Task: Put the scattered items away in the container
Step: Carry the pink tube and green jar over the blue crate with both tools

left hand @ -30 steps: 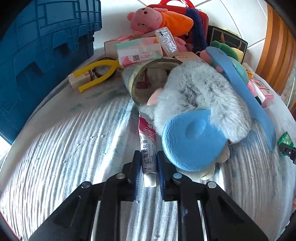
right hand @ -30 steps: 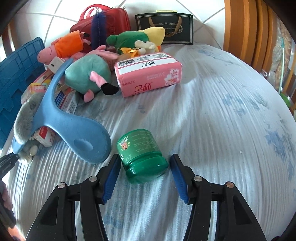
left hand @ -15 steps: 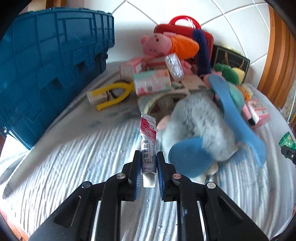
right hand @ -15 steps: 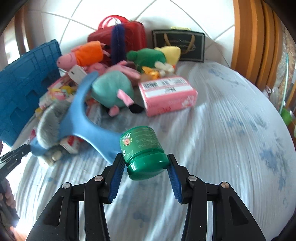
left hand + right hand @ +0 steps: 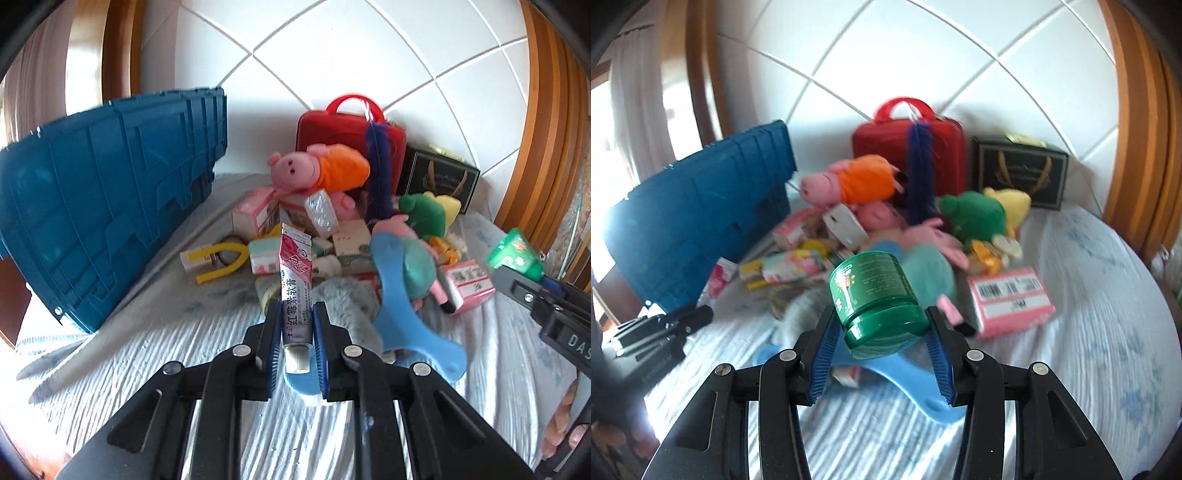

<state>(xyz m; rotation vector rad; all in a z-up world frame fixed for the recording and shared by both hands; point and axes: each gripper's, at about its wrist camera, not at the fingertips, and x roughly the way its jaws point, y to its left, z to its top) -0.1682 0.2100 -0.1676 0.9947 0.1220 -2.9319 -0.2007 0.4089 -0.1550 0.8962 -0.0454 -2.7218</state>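
- Left gripper [image 5: 297,334]: jaws clamped on tube [image 5: 294,284], cap end toward camera, crimped end pointing up and away, clear of bed [image 5: 166,332]
- Right gripper [image 5: 882,345]: jaws closed on lid end of green jar [image 5: 875,295], held above bed, tilted
- Blue crate [image 5: 103,206]: standing on left of bed, against wall
- Remaining clutter: pink pig toy [image 5: 314,170], red case [image 5: 343,129], blue paddle [image 5: 402,306], pink pack [image 5: 1008,299], heaped mid-bed beside crate
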